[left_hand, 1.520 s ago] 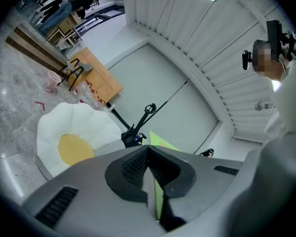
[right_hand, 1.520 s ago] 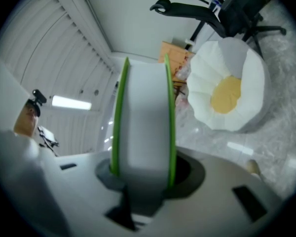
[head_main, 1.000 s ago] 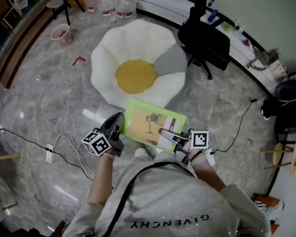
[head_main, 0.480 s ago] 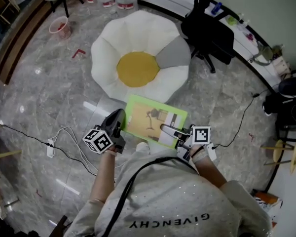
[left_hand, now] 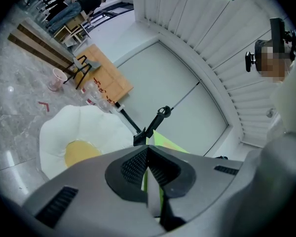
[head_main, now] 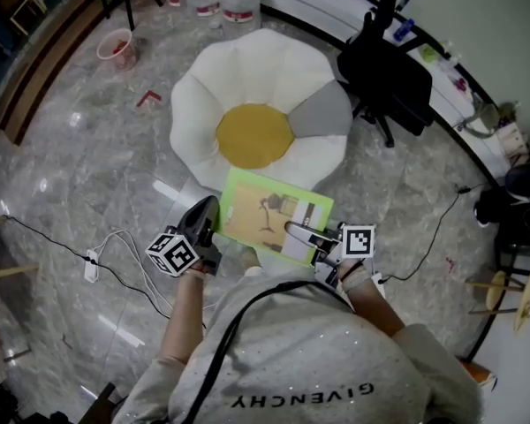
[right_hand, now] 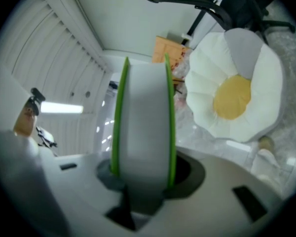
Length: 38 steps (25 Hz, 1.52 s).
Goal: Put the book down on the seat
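Head view: the green book [head_main: 269,212] is held flat above the floor [head_main: 88,157], its far edge at the near rim of the flower-shaped seat [head_main: 203,104]. The left gripper [head_main: 208,221] jaws pinch its thin left edge. The right gripper [head_main: 302,234] jaws clamp its full thickness. A black chair [head_main: 390,76] crowds the seat's right rim.

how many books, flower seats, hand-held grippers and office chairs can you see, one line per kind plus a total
book: 1
flower-shaped seat: 1
hand-held grippers: 2, the left hand-held gripper and the right hand-held gripper, both shut on the book
black office chair: 1
total: 5
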Each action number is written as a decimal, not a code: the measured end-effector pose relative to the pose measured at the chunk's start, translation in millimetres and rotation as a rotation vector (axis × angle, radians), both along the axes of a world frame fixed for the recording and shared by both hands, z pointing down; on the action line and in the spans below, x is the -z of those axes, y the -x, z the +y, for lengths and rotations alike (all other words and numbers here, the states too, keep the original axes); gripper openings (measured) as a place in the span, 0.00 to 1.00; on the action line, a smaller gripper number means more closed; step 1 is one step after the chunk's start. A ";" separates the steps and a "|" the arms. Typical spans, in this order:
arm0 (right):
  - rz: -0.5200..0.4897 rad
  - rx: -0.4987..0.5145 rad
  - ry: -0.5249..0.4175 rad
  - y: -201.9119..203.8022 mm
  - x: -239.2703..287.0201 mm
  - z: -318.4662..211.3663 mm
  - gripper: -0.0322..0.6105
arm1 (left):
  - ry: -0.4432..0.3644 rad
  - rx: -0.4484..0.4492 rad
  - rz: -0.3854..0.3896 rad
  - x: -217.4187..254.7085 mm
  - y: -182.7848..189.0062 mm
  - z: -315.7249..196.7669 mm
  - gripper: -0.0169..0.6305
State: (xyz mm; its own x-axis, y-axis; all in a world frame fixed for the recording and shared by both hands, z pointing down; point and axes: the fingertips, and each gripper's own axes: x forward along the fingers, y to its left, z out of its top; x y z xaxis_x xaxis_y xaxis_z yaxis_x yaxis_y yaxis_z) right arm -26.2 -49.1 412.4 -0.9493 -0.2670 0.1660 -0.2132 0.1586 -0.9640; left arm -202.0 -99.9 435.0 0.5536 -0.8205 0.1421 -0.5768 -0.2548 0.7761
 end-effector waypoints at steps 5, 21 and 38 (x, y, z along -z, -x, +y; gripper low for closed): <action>-0.009 0.009 0.004 0.1 -3.5 -10.0 0.28 | -0.002 0.011 -0.001 -1.8 -1.5 -10.5 0.06; -0.034 0.034 0.088 -4.5 -40.3 -80.9 0.27 | 0.058 0.030 -0.027 -32.5 -4.1 -72.1 0.06; -0.056 -0.045 0.128 -9.3 -155.8 -107.5 0.27 | 0.167 0.030 -0.017 -141.2 -5.2 -76.8 0.06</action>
